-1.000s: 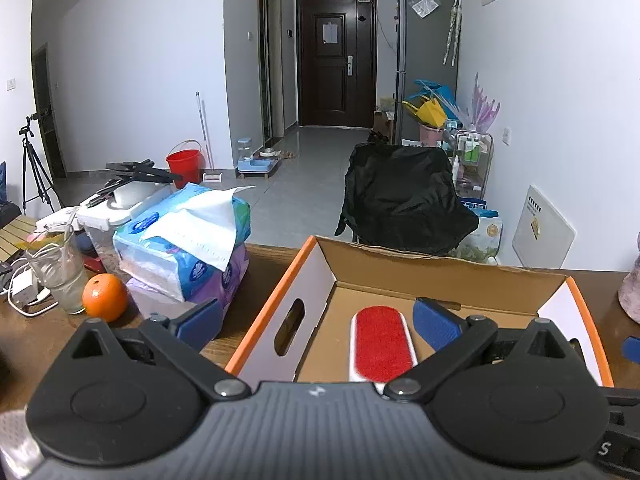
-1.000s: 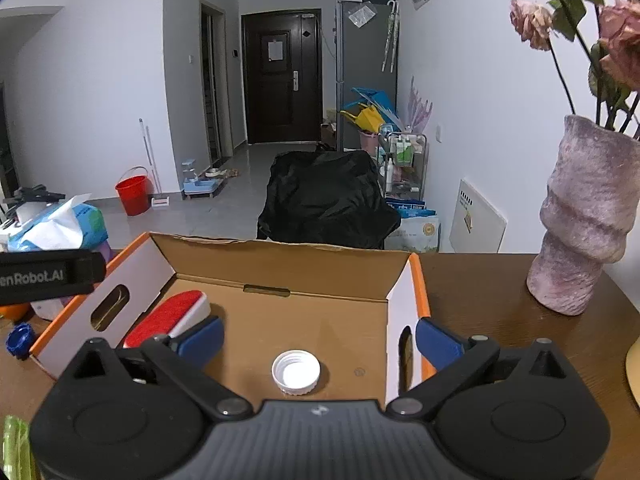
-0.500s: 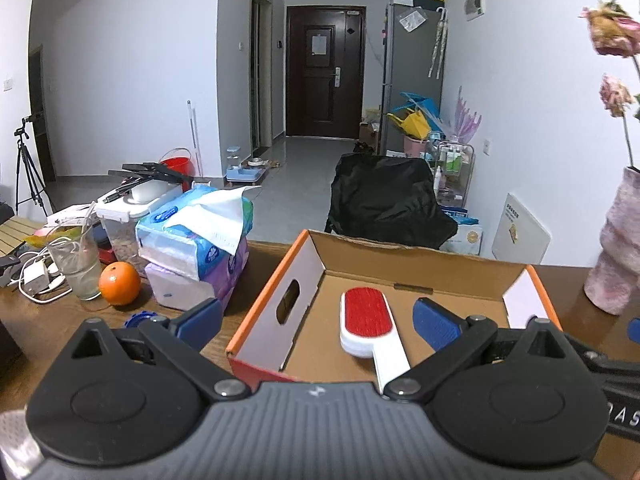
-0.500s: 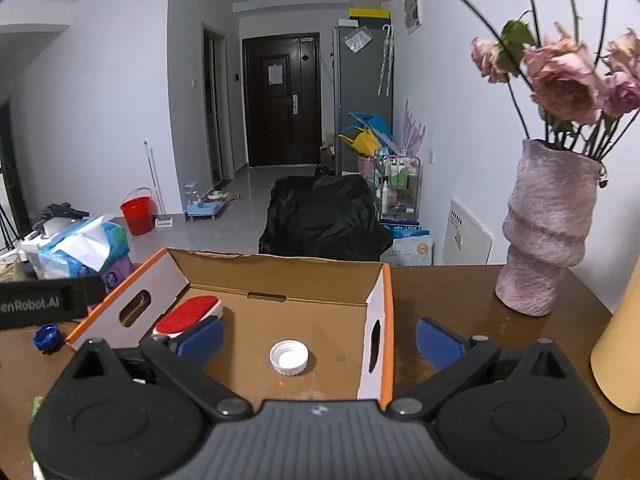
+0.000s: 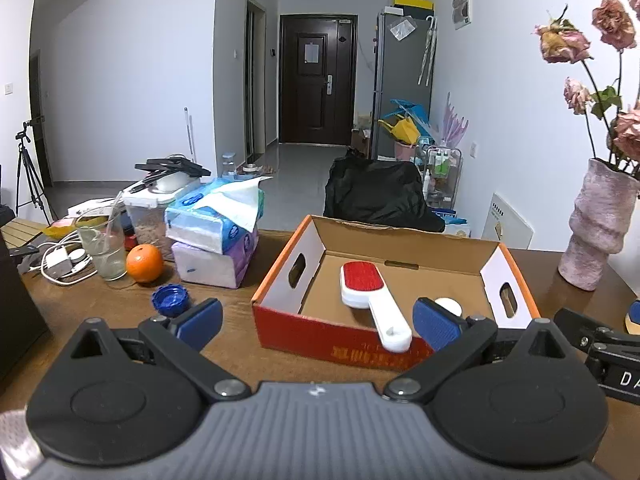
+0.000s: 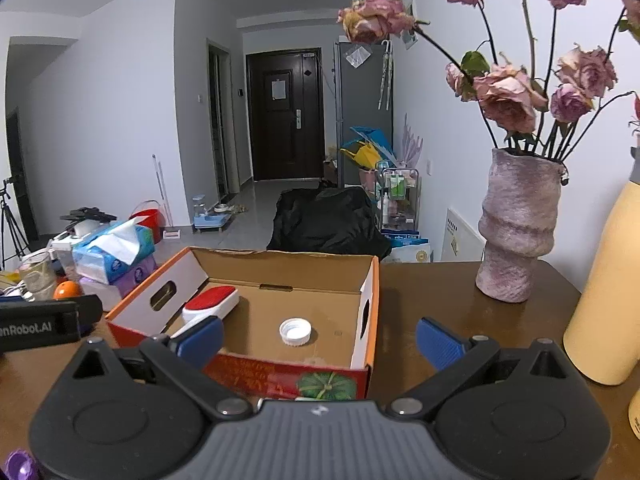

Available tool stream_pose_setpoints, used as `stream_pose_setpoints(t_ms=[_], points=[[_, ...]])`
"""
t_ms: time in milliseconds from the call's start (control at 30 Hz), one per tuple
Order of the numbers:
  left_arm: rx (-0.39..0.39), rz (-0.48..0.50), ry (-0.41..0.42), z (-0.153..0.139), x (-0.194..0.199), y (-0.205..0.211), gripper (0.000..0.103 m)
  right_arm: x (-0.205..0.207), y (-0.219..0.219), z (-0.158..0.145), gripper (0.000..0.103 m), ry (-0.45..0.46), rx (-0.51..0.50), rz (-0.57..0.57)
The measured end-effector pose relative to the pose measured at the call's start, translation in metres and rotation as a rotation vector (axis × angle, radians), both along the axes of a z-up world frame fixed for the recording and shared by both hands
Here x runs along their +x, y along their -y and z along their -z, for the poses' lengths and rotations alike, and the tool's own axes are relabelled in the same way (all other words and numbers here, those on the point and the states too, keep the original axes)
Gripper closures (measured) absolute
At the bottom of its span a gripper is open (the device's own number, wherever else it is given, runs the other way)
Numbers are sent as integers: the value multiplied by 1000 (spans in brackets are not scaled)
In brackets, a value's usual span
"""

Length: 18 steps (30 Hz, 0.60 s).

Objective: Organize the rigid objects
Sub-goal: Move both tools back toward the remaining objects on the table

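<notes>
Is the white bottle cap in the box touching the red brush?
Apart. In the right wrist view, bare cardboard floor shows between the white cap and the red brush inside the box.

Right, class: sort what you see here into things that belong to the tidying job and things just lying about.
Belongs to the job:
cardboard box
lint brush
white cap
blue cap

Just lying about:
orange
tissue packs
glass
vase
yellow bottle
</notes>
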<state>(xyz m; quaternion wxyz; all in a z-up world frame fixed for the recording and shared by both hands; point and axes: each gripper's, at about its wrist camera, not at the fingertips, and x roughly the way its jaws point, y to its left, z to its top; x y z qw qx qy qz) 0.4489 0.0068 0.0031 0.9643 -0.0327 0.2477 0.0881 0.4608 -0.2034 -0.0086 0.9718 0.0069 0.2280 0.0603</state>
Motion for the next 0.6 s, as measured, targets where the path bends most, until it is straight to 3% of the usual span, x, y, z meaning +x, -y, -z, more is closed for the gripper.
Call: stream_pose_setpoints(t_ms=[333,600], points=[[-4,4,26,-4,-66,-7,0,-68,3,-4,0,33,18,-7],[-4,2,4,11,-126,-19,0,-132,3,5,0,53,20,-35]])
